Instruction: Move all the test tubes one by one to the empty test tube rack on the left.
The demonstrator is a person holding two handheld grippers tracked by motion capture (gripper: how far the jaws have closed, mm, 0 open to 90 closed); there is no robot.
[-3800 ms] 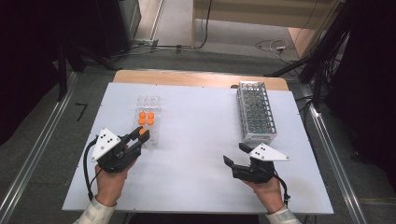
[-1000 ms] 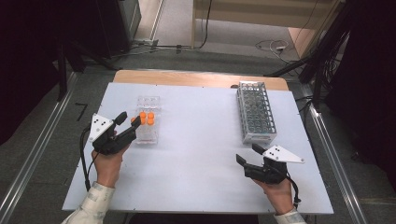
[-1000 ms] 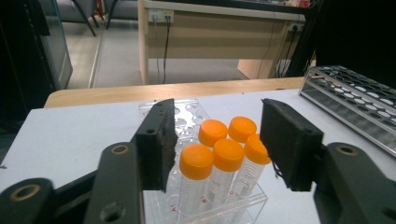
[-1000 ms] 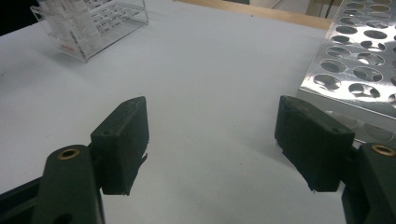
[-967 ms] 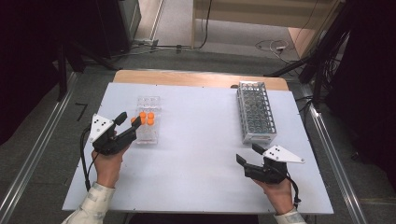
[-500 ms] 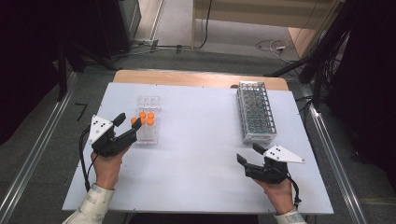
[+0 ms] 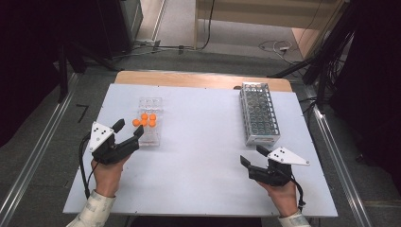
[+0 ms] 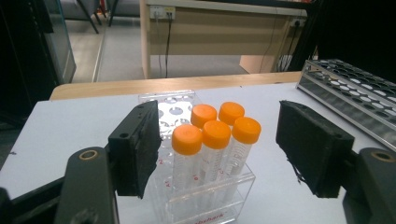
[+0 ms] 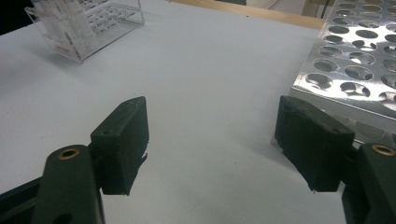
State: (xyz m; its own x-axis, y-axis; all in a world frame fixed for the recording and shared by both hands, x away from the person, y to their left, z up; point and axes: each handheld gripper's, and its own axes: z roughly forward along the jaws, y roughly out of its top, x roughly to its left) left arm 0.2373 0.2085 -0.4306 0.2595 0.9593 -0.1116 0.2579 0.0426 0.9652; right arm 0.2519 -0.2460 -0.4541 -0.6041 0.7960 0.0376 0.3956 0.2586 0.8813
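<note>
We are seeing the fingers (image 8: 135, 149) of the left gripper (image 7: 126, 130) standing apart, having just been opening; their pads are flanking the front tubes without pressing on them, so nothing is being gripped. The five orange-capped tubes (image 8: 217, 133) are standing upright in the near end of the clear tube rack (image 7: 150, 120), which is sitting on the left half of the white table (image 7: 203, 142), near its left edge. In the left gripper view, open gaps are showing between each pad and the nearest tube, the right one the wider.

The right gripper (image 7: 253, 156) is holding its jaws wide and is holding nothing; we are seeing bare tabletop between them in the right gripper view. It is resting near the table's near edge, just in front of the metal tube rack (image 7: 257, 113), whose near corner is lying close beside the right jaw. Between the two racks a broad stretch of tabletop is lying open. The metal tube rack is running lengthwise toward the wooden far edge (image 7: 198, 79).

The lower part of the clear tube rack is being cut off by the bottom of the left gripper view, its printed label is reading only partly, and the markings on the tubes are too small to make out. In the right gripper view the clear rack (image 9: 84, 28) is being cropped at the top left corner.
</note>
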